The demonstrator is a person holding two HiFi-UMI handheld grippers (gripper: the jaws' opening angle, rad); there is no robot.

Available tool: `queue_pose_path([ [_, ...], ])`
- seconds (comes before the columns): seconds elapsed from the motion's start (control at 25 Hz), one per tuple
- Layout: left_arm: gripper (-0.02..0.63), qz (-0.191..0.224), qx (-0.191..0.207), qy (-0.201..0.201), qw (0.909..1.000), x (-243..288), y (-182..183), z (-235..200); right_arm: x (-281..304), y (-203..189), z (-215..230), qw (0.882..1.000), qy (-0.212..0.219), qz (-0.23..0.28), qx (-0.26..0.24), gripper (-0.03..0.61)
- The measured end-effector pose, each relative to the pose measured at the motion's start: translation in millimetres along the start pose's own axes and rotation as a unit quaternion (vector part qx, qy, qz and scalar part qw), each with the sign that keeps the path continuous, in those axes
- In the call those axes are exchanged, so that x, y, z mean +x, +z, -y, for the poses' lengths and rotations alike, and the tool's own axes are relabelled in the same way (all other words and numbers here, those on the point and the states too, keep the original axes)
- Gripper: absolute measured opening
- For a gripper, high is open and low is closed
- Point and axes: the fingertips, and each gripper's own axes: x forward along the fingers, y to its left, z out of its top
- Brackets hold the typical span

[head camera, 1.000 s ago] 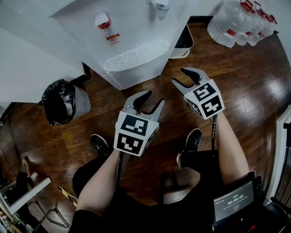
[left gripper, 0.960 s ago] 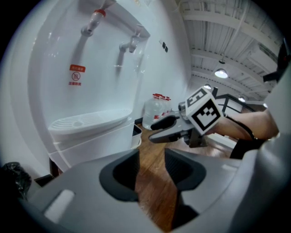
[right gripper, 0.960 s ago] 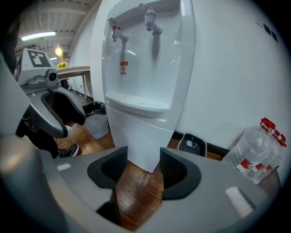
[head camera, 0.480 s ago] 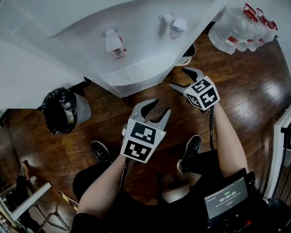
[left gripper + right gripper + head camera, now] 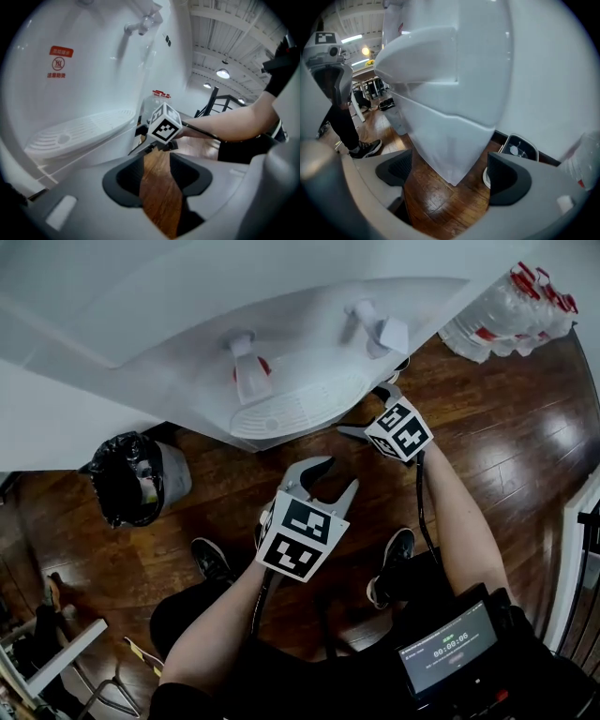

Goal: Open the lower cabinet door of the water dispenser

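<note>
Here the right gripper (image 5: 364,412) hangs low beside the white water dispenser (image 5: 309,334). Its jaws have just been opening and now stand wide, with nothing between them. The lower cabinet (image 5: 446,137), under the drip tray (image 5: 291,409), stands just ahead of it. The left gripper (image 5: 337,474) hovers over the wooden floor (image 5: 487,427), jaws apart and empty.

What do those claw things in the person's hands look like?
The left gripper and right gripper are pale grey, each with two curved jaws lined in black. Each carries a white cube printed with black square markers, and a thin black cable trails back along the forearm. The forearms have no sleeves.
</note>
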Motion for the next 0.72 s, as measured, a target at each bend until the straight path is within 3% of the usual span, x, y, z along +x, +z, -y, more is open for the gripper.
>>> queue_pose_path([
  [0.24,0.193,-0.007,0.005,-0.005,1.0,-0.2,2.9,-2.7,15.7,10.4,9.0,0.998,-0.022,0.001,-0.059,0.494],
  [0.72,0.193,-0.004,0.004,0.005,1.0,-0.7,5.0,-8.0,24.7,8.5,13.2,0.999,-0.031,0.004,-0.044,0.454],
])
